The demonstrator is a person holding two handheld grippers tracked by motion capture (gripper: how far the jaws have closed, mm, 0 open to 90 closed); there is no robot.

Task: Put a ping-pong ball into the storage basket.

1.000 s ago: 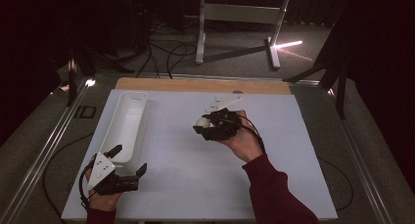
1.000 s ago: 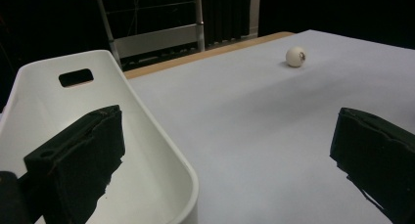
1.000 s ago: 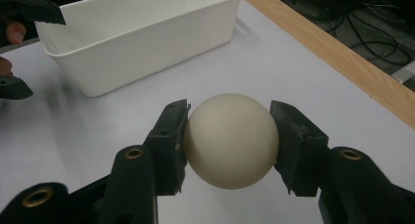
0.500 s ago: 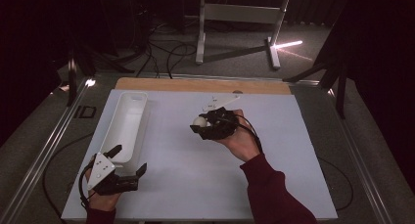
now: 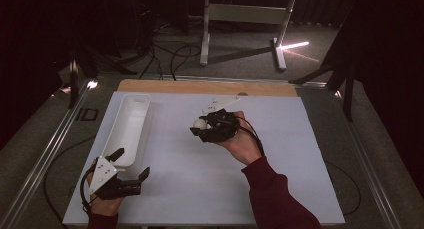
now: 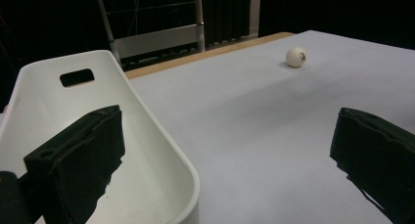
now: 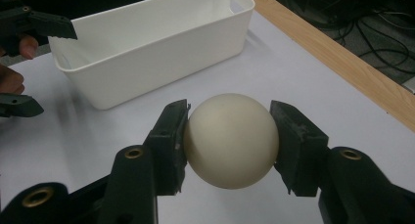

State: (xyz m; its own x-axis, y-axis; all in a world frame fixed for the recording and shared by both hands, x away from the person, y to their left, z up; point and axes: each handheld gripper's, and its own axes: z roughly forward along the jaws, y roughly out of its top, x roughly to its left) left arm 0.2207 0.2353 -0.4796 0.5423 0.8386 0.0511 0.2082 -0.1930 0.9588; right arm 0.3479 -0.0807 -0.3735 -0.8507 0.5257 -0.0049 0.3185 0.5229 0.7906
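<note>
Ball (image 7: 230,140) clenched between my right gripper's (image 5: 202,129) jaws, held off the sheet to the right of the white bin (image 5: 129,131), whose long axis runs away from me; left gripper (image 5: 131,165) idles agape by its near end.

The bin (image 5: 129,126) stands on the left part of the mat (image 5: 280,189), the ball (image 5: 200,124) to its right near the middle (held off the surface between the right gripper's (image 5: 202,129) jaws). The left gripper (image 5: 127,171) sits just before the bin's near end.
</note>
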